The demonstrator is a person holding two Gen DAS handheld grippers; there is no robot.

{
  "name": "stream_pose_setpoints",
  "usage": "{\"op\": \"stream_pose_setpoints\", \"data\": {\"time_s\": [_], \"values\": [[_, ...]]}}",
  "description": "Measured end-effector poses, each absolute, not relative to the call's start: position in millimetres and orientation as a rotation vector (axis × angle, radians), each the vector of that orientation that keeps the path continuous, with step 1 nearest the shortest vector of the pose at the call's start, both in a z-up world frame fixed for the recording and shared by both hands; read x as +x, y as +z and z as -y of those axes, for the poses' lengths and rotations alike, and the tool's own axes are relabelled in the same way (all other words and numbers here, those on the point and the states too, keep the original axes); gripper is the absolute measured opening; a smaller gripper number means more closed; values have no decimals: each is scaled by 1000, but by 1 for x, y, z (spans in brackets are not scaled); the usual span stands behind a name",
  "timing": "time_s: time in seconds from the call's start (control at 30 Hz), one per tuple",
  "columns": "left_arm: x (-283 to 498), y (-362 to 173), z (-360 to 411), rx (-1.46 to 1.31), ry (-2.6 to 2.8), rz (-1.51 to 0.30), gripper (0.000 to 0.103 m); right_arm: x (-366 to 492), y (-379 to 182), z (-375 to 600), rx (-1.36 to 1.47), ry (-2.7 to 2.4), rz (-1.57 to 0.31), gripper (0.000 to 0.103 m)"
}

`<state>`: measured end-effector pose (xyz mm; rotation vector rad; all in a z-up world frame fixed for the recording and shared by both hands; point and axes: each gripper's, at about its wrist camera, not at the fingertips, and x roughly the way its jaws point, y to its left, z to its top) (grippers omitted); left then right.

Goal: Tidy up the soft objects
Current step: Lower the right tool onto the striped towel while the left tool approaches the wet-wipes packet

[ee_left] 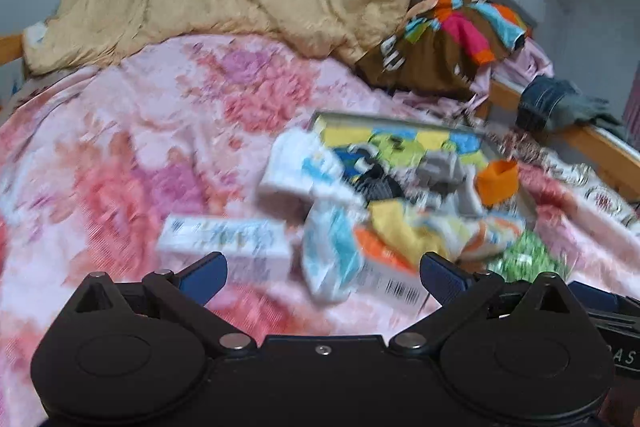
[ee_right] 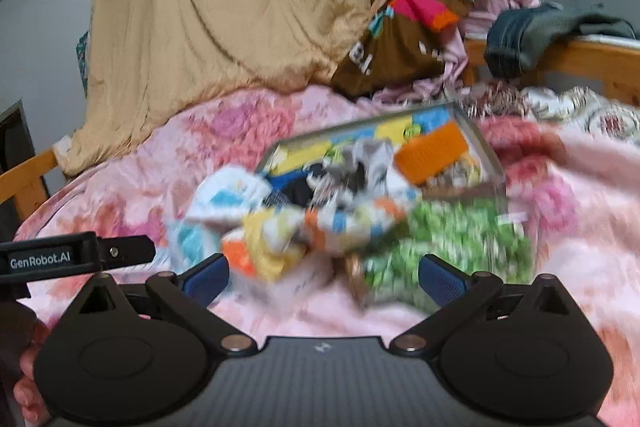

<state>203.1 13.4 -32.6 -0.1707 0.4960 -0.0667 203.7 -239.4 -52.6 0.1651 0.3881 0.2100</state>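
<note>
Soft, crumpled fabric pieces in white, blue, yellow and orange (ee_right: 280,223) make up the heap we have to sort, and they lie straight ahead of both our tools on the pink flowered blanket (ee_left: 120,155). Part of the heap spills out of a shallow tray with a coloured hexagon pattern (ee_left: 400,135), which sits just beyond it.

From our right gripper (ee_right: 323,277) the pile is dead ahead and slightly left, with a green-and-white patterned cloth (ee_right: 448,243) lying just in front of the right-hand finger. We judge this the nearer tool to the cloth heap. From our left gripper (ee_left: 323,277) the pile sits ahead and to the right. A white rectangular box (ee_left: 224,235) lies just before its left-hand finger, long side running across our line of reach. A white-and-blue wrapped pack (ee_left: 332,251) lies between the fingers' line and the heap.

Both grippers are spread wide with nothing between the blue pads. An orange ribbed piece (ee_right: 432,151) rests in the tray. Motion blur hides where one cloth ends and the next begins.

The blanket is soft and rumpled. Behind, a tan quilt (ee_right: 224,7) hangs up, clothes are heaped beside it, and a wooden bed rail (ee_right: 592,63) borders the right.
</note>
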Motion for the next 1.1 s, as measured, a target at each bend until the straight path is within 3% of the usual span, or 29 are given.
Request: {"op": "stream_pose_setpoints", "data": {"time_s": [0.5,1.1], "values": [[245,-51,-24,-258,-44,-412,102,261,-60,256,182,150,-386,103],[261,-71,-39,-397,-52,-465,102,298,-65,234,216,307,-425,102]]}}
